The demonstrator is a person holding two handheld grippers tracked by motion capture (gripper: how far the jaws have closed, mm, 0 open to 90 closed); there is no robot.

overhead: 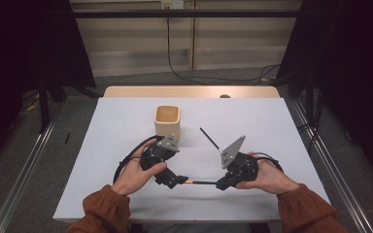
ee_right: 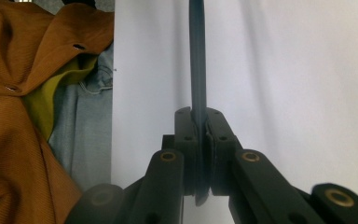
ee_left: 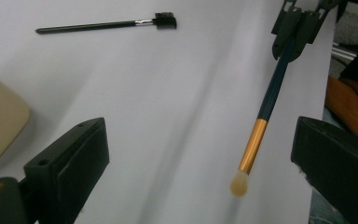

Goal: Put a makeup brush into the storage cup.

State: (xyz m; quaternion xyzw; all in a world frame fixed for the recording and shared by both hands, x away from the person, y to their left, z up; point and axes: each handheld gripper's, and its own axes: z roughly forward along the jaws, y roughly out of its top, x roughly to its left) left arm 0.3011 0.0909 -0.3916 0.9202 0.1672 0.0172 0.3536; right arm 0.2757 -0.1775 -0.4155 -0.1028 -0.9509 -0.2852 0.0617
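A slim makeup brush [overhead: 201, 182] with a dark handle, gold ferrule and pale tip is seen held level above the white table [overhead: 272, 126], near its front edge and well in front of the beige cup [overhead: 167, 120]. Its handle end is clamped between the closed jaws of the right gripper [overhead: 222, 184], a grip shown closely in the right gripper view, where the dark shaft [ee_right: 198, 56] is pinched between the two black pads and runs straight away from them. The left gripper [overhead: 177, 180], placed in front of the cup and just left of the brush tip, is shown released: in the left gripper view its jaws stand wide apart, with the pale tip [ee_left: 239, 183] lying between them and touched by neither. No earlier moment is pictured. A second tool, a thin black brush with a small comb head [overhead: 210, 138], is seen lying flat on the table to the right of the cup, well apart from both grippers. The cup stands upright near the table's middle.
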